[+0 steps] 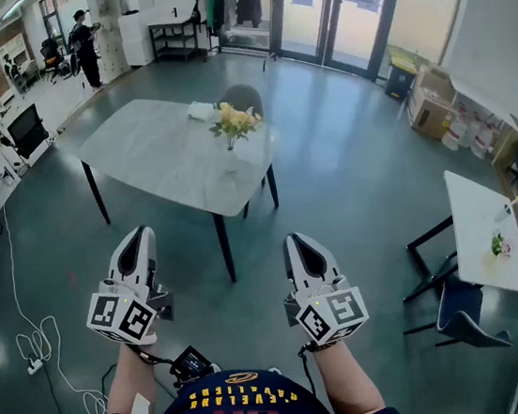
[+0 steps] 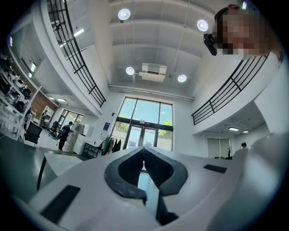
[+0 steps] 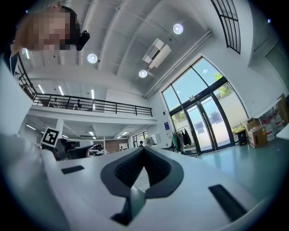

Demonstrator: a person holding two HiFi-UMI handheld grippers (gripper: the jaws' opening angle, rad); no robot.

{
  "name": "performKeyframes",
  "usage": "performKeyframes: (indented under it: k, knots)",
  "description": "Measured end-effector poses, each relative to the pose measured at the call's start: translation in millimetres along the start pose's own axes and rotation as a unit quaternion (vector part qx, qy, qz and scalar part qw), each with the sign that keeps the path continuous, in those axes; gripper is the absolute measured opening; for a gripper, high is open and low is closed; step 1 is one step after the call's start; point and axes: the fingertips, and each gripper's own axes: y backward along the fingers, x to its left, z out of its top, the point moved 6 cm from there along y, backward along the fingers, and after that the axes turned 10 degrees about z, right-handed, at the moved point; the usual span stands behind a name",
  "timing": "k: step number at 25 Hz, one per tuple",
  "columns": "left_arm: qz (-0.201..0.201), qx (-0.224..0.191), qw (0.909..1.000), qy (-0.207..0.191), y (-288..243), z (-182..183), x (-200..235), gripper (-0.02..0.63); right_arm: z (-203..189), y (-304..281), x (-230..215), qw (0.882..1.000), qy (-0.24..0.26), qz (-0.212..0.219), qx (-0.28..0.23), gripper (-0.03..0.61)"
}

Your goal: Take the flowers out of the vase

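In the head view a bunch of yellow flowers (image 1: 234, 122) stands upright in a clear vase (image 1: 231, 161) near the right edge of a grey table (image 1: 158, 158), well ahead of me. My left gripper (image 1: 137, 237) and right gripper (image 1: 299, 241) are held side by side close to my body, far short of the table. Both are shut with nothing between their jaws. The left gripper (image 2: 143, 153) in its own view and the right gripper (image 3: 143, 152) in its view look up at the ceiling and glass doors; neither view shows the flowers.
A chair (image 1: 243, 99) stands behind the table and a white object (image 1: 201, 111) lies near its far edge. A second white table (image 1: 481, 229) with a chair (image 1: 463, 316) is at the right. Cables (image 1: 42, 358) lie on the floor at the left. A person (image 1: 86, 49) stands far back.
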Motion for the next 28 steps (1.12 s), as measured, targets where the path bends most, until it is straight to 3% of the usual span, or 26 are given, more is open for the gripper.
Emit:
performKeyframes:
  k: [9, 15, 21, 28]
  knots:
    - [0.025, 0.037, 0.999, -0.004, -2, -40, -27, 0.003, -4, 20, -46, 1.0, -0.023, -0.01, 0.001, 0.006]
    - [0.046, 0.051, 0.9975, -0.016, 9, -52, -38, 0.003, -20, 23, -63, 0.998, -0.065, 0.018, -0.013, 0.008]
    - [0.068, 0.059, 0.9958, -0.017, 7, -54, -24, 0.003, -34, 6, -68, 0.996, -0.08, 0.024, 0.003, 0.008]
    - [0.051, 0.065, 0.9965, 0.017, -35, -63, 10, 0.003, -46, -34, -66, 0.997, -0.073, 0.022, 0.023, 0.008]
